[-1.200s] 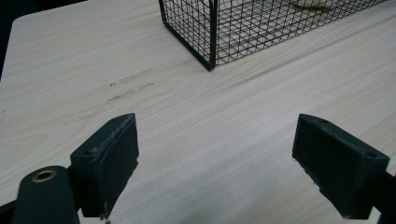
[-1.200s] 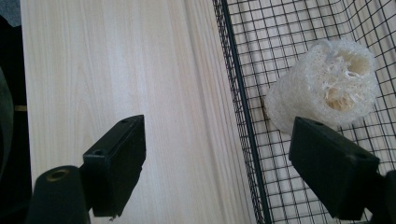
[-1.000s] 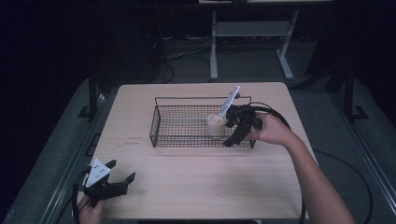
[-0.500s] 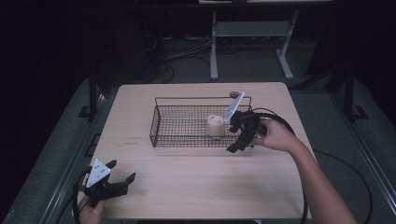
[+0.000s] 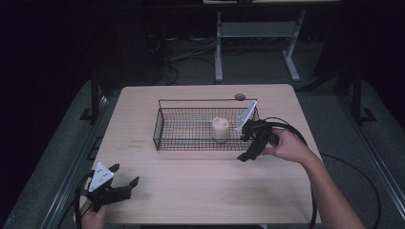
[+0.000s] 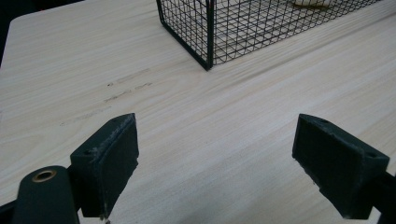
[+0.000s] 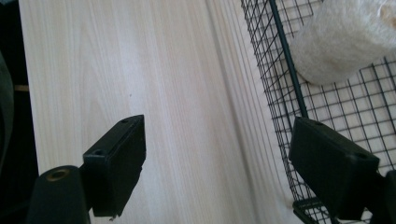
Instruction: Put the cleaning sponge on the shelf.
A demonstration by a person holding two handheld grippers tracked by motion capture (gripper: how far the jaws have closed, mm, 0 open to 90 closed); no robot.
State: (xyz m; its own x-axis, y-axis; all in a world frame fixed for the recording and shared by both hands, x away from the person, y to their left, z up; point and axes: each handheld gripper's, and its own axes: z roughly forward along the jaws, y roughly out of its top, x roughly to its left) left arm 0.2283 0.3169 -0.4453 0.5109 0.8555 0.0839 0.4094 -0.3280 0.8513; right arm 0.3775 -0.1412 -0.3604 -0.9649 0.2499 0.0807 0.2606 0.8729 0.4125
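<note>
Basket: a black wire basket (image 5: 191, 125) stands on the middle of the wooden table (image 5: 200, 191); its long axis runs left to right, its open top faces up, and a thin handle wire spans its far side.
Roll: a pale cream roll (image 5: 220, 129) stands upright inside the basket, in the right part, near the right end wall; its axis points straight up. In the right gripper view it shows fuzzy and off-white behind the mesh (image 7: 343, 39).
Right gripper: the right gripper (image 5: 248, 143) is held at the basket's right near corner, outside the wire. Its jaws are spread apart with nothing between the pads; in its own view one jaw is over bare table and the other over the basket's wire edge.
Left gripper: the left gripper (image 5: 125, 185) is at the near left corner of the table, well apart from the basket. Its jaws are spread wide and empty, pointing right and far toward the basket's corner (image 6: 208, 56).
Disc: a small grey disc (image 5: 239, 97) lies on the table just beyond the basket's far right corner.
</note>
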